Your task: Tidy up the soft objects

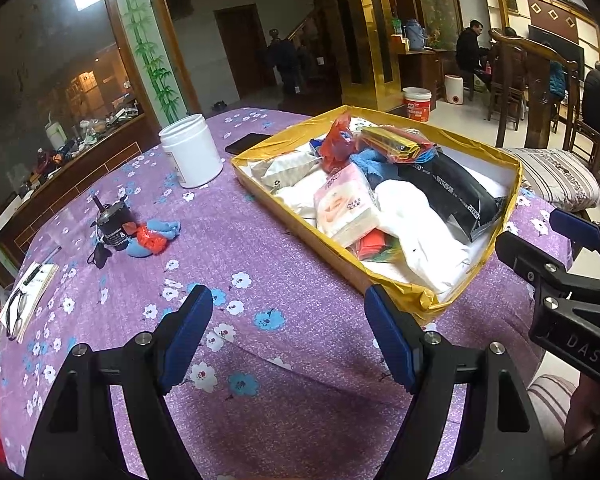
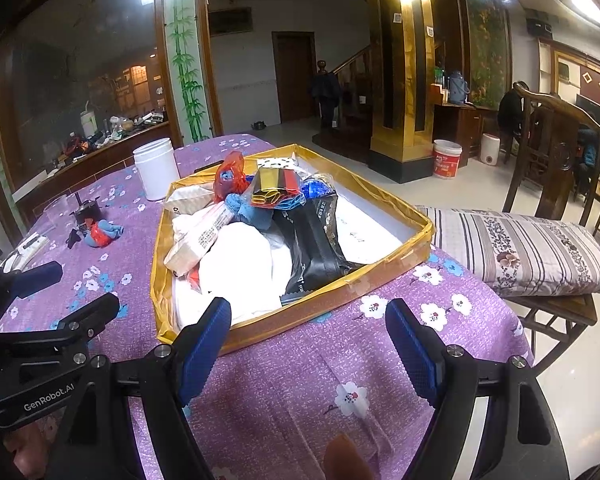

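A shallow gold box (image 1: 460,139) (image 2: 380,276) on the purple flowered cloth holds a heap of soft things: a white cloth (image 1: 416,236) (image 2: 240,272), a pink tissue pack (image 1: 346,208), a black pouch (image 1: 456,192) (image 2: 316,236), a red bag (image 1: 338,144) and a blue rag (image 1: 370,162). A blue and red soft bundle (image 1: 152,236) (image 2: 104,234) lies apart on the table, touching a dark jar (image 1: 114,228). My left gripper (image 1: 290,332) (image 2: 66,292) hovers open just left of the box's near corner. My right gripper (image 2: 308,340) (image 1: 544,240) is open before the box's near wall, holding nothing.
A white plastic jar (image 1: 192,152) (image 2: 156,168) and a dark phone (image 1: 248,142) stand behind the box. Glasses on a notebook (image 1: 24,300) lie at the table's left edge. A wooden chair with a striped cushion (image 2: 520,248) stands right of the table. People sit far right.
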The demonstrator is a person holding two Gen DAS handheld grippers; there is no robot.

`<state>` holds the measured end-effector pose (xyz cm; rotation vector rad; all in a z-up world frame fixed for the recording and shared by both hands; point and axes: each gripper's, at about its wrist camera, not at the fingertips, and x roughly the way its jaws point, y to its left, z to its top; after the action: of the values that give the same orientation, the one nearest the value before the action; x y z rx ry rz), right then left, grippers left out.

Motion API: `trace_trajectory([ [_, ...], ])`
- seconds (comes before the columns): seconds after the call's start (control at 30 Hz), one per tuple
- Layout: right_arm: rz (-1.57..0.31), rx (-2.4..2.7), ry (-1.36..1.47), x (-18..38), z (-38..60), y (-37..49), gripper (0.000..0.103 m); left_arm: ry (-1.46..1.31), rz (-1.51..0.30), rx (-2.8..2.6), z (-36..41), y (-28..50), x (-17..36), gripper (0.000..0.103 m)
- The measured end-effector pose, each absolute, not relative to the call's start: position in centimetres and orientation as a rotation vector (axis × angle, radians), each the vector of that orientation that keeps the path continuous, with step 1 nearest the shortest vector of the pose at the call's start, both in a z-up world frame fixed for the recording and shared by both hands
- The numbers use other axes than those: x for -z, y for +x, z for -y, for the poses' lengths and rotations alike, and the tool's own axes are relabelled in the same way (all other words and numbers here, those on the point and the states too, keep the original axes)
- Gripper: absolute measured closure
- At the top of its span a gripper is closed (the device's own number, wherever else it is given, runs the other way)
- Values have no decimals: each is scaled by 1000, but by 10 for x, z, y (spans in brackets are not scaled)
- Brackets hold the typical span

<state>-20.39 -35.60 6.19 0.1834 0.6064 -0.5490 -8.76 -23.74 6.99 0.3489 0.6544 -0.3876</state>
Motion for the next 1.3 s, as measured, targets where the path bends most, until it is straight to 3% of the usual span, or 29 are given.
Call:
trace_trajectory([
  [1.3,-600,569,188,-60,358,-206,22,341,-639,333,234,-84,-73,25],
])
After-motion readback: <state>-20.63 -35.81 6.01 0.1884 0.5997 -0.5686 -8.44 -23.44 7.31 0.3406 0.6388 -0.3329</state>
